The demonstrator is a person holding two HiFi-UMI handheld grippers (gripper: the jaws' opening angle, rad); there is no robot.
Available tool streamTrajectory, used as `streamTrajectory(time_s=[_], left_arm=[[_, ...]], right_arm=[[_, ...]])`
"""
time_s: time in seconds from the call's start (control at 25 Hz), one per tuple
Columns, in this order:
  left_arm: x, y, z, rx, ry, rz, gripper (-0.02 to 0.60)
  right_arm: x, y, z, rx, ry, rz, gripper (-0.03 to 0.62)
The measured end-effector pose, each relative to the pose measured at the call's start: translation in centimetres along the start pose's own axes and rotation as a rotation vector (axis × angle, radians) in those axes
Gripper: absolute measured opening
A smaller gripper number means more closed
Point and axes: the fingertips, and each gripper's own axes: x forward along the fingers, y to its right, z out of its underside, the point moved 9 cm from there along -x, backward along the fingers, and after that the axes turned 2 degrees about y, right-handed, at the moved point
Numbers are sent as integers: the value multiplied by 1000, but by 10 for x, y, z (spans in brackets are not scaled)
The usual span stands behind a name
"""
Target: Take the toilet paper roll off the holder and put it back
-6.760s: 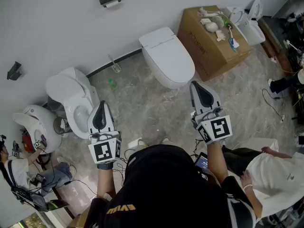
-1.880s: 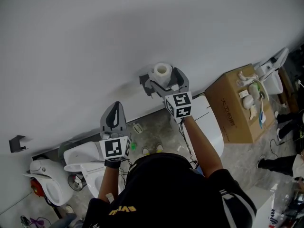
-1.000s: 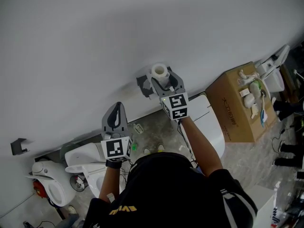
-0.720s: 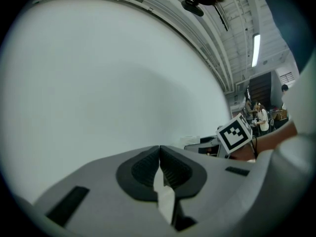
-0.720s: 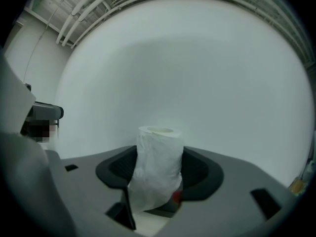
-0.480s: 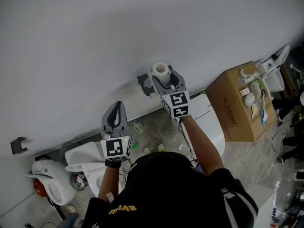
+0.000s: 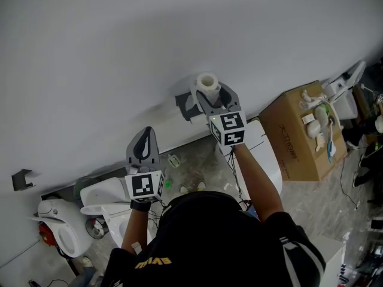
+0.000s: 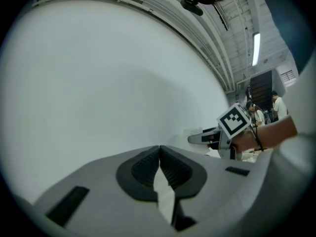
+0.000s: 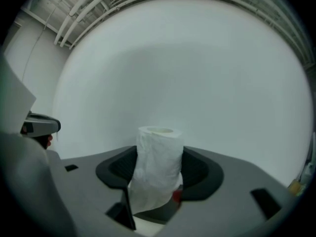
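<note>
The white toilet paper roll (image 7: pixel 207 81) (image 9: pixel 158 162) stands upright with its cardboard tube end up, held in my right gripper (image 7: pixel 209 95) (image 9: pixel 158 174), whose pads press on its sides. It hangs close to the grey wall, just up and right of the dark wall holder (image 7: pixel 187 105). Whether the roll touches the holder I cannot tell. My left gripper (image 7: pixel 142 143) (image 8: pixel 159 149) is lower and to the left, shut on nothing and pointing at the bare wall. The right gripper's marker cube (image 8: pixel 232 122) shows in the left gripper view.
A white toilet (image 7: pixel 266 160) stands under my right arm. A cardboard box (image 7: pixel 296 133) with small items on top is to its right. More toilets (image 7: pixel 99 202) stand at the lower left. A small dark bracket (image 7: pixel 20 178) is on the wall at far left.
Several seconds ago both grippers hung low over the floor, the right one without the roll. In the last second the right gripper and roll have barely shifted, and the left has stayed still.
</note>
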Motion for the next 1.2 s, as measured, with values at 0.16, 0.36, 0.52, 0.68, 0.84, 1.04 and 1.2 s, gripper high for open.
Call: streamTrajectory(time_s=[0.16,0.36,0.52,0.68,0.84,1.04,1.2], left_arm=[[2,-3,-2,5,2,1,12],[5,-7,-7,11,-1,11,12],[11,-11,-15,22,6,14,12],[17,-13,-25,39,13,13,12],[21,-15,-31,53,26,19,12],[19,-24,-31,53,4,-9,12],[18,-29,-32,45,-4,-19,12]], right_arm=[[-6,5,-25,1,12,-3,253],[-15,12,-62,-11,42,-12,252],[-23,21,-89,-16,68,-9,253],[-28,28,-109,-16,91,-6,253],[-33,36,-118,-15,103,-3,253],[-43,45,-122,-8,110,8,253],[-47,50,-123,-4,113,13,253]])
